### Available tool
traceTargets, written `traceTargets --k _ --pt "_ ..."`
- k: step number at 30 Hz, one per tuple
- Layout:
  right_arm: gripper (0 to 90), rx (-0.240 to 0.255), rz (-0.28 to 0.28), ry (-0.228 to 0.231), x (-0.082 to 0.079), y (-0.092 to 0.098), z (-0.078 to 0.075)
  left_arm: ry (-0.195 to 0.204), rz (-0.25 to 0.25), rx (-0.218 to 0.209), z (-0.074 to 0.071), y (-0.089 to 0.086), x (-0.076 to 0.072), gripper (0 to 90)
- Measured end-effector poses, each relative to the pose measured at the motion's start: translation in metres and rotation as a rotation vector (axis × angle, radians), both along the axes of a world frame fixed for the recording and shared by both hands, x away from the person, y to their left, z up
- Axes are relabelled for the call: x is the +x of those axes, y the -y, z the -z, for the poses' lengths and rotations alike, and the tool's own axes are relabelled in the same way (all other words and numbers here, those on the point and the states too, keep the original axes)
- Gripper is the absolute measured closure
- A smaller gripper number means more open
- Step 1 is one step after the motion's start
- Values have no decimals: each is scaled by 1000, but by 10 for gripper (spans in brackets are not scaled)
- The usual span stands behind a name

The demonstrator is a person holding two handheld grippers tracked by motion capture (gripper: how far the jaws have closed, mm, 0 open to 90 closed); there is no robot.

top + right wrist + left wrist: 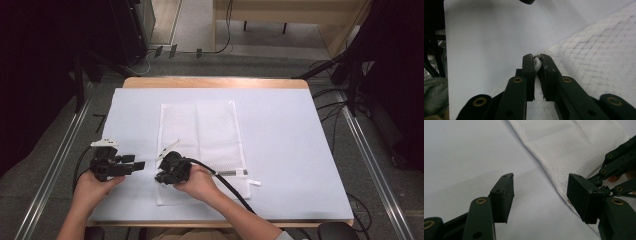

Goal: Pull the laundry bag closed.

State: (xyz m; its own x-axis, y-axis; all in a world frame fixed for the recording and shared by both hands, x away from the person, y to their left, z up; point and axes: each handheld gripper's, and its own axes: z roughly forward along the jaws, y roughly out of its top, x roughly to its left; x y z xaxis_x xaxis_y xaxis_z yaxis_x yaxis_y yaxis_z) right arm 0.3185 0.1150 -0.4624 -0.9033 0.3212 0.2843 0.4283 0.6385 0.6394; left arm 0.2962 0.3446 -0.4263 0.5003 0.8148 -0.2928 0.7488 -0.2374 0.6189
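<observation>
White table cover [280, 130] | right gripper [537, 58] jaws pinch mesh bag [200, 130] edge | left gripper [540, 192] jaws wide, empty

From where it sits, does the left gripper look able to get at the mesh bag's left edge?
Probably yes: the left gripper is open, the mesh bag edge lies just past its jaws with only bare mat between, though the right gripper pinches that edge nearby.

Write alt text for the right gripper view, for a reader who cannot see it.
The right hand-held gripper has its two black jaws shut on the edge of a white mesh laundry bag, a small fold of the fabric pinched between the tips. The bag lies flat on a pale table cover, stretching away to the right of the jaws.
</observation>
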Motion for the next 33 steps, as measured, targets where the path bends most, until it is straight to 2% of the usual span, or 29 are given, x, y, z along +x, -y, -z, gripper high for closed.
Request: traceTargets --k 7,11,14,20,23,31,33 --pt "871 -10 -8 17 2 -1 -1 -5 2 -8 0 1 0 408" --pt "871 3 -14 33 3 0 -7 -7 6 -17 -1 2 -1 445" --pt "870 21 -10 54 5 2 -18 -3 21 -24 -1 4 -3 492" --pt "871 21 2 75 12 4 -27 -9 57 -35 -1 7 -3 484" --pt "870 43 24 77 17 7 -33 -2 88 -30 -1 10 -4 485" --pt "871 52 31 94 22 8 -42 -11 119 -49 -1 15 -4 459" --pt "871 55 33 95 23 8 -45 -18 129 -34 1 17 -3 443"
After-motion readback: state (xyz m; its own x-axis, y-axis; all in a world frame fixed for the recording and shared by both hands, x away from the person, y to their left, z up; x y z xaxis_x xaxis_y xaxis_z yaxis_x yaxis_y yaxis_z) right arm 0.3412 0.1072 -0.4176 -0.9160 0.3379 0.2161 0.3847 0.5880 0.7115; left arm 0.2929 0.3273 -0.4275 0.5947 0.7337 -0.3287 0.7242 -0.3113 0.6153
